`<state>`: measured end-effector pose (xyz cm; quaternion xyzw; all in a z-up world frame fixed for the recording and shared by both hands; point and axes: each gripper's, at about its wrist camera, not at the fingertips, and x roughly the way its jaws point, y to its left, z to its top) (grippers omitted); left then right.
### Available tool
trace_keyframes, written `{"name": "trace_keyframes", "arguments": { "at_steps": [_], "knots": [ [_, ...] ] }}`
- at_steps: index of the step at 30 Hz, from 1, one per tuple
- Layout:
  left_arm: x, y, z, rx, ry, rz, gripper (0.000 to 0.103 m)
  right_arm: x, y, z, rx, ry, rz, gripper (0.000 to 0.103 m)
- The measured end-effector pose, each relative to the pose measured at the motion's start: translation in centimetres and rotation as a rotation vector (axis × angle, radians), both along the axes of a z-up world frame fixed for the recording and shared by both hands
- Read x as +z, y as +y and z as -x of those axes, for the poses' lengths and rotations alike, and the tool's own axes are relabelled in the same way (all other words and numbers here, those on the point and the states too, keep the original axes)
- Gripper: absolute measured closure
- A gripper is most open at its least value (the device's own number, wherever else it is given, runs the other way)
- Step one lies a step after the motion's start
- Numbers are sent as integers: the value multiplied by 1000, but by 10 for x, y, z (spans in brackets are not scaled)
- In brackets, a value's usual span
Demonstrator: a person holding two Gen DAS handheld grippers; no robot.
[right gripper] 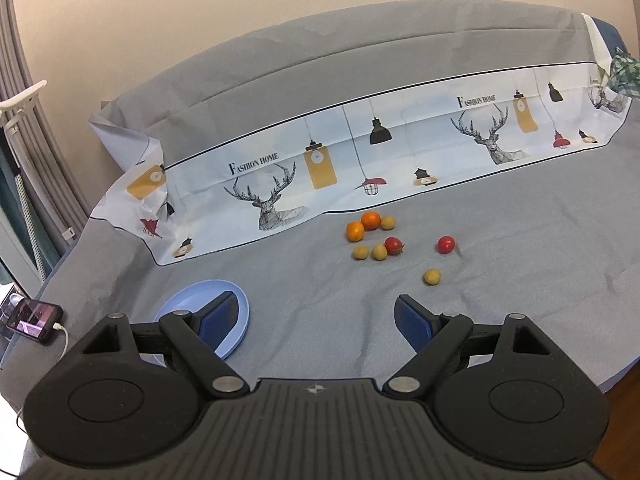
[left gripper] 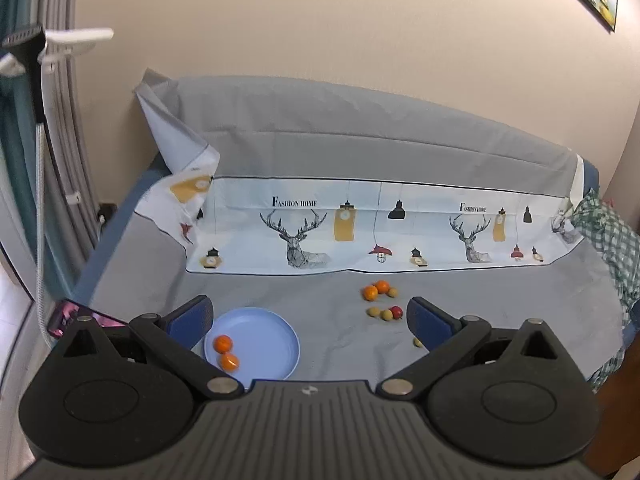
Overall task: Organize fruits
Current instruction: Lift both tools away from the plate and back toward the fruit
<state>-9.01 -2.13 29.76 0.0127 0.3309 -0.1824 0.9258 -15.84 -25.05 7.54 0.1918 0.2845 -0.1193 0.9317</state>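
I've both tools empty, wide apart. Loose fruit [right gripper: 370, 236] sits ahead, slightly R of my R tool [right gripper: 316, 316]; L tool [left gripper: 310, 320] nearer plate [left gripper: 272, 332].

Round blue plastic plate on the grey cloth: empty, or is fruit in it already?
Not empty. The round blue plastic plate holds two oranges near its left side; the left wrist view shows them inside its rim.

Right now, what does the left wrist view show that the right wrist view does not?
Only left wrist view: two oranges in the plate, and the open left gripper.
Only right wrist view: a lone red fruit, a phone, the open right gripper.
Both: the plate, two loose oranges and yellow fruits.
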Motion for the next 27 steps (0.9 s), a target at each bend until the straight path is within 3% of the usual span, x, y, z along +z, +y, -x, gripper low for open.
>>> {"name": "trace_keyframes", "arguments": {
  "at_steps": [9,13,27],
  "knots": [
    [39,-22,2,7,21,-25,0,2,-14,-1,-37,-10,-13,17],
    [48,-30,4,12,-24,-22,0,-3,-24,-4,-53,-1,-26,17],
    [46,-61,-6,-35,-45,-61,0,-9,-60,-13,-125,2,-9,17]
  ]
}}
